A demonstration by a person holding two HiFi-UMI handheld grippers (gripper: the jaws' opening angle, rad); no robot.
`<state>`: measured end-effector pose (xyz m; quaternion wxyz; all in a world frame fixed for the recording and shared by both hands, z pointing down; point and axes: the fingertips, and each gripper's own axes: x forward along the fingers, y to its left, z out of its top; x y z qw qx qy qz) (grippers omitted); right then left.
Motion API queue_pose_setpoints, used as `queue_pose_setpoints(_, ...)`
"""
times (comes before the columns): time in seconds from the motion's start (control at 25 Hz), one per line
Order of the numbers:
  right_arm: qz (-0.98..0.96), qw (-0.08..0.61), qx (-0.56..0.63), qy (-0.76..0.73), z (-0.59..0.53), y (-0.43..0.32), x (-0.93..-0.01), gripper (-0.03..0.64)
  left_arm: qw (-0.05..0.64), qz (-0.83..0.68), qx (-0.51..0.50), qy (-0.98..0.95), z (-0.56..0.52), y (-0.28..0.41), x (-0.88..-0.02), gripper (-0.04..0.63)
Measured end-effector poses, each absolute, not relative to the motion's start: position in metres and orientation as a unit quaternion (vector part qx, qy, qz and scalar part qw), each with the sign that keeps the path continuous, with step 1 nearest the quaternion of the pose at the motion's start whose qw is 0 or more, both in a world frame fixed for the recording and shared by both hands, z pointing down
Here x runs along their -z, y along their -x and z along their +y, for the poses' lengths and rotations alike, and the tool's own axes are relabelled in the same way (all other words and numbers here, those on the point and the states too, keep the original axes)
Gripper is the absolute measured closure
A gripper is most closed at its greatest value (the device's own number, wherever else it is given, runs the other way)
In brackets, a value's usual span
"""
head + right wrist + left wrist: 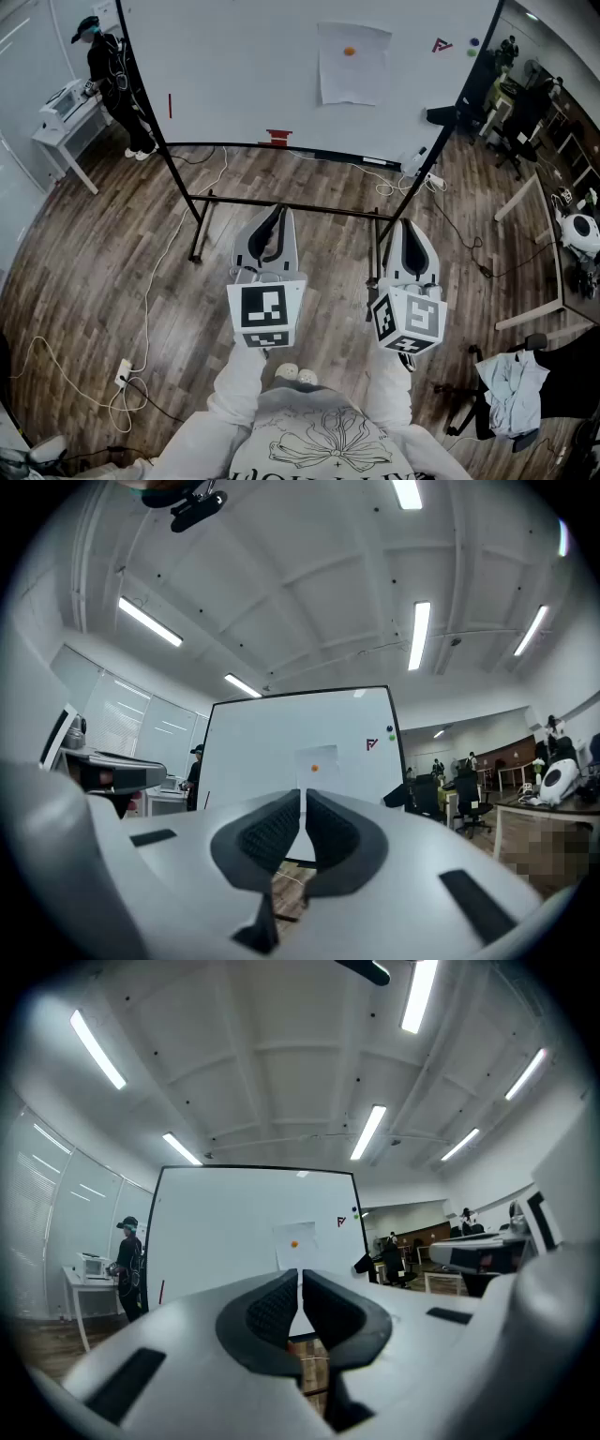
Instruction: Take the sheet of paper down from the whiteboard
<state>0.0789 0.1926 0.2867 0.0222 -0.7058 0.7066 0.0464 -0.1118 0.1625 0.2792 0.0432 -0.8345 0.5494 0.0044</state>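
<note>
A white sheet of paper (353,64) hangs on the whiteboard (244,75), pinned near its top by an orange magnet (350,52). My left gripper (280,212) and right gripper (410,225) are held side by side well short of the board, both pointing at it. Each is shut with nothing between its jaws. In the left gripper view the paper (296,1246) shows just above the closed left gripper (300,1277). The right gripper view has the paper (317,761) straight ahead over the shut right gripper (302,794).
The board's black stand bar (291,203) crosses the floor in front of me, with cables (178,234) trailing round it. A person (111,75) stands at a white table far left. A chair with clothing (511,389) stands right. A red eraser (279,138) sits on the board's ledge.
</note>
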Motion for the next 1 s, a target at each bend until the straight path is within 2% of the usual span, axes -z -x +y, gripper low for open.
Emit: queue_pose_setpoints(1.0,0.733,0.004,-0.051,0.678,0.176,-0.099,-0.298,0.601,0.040,0.558,0.011,0.829,0.153,0.078,-0.298,0.578)
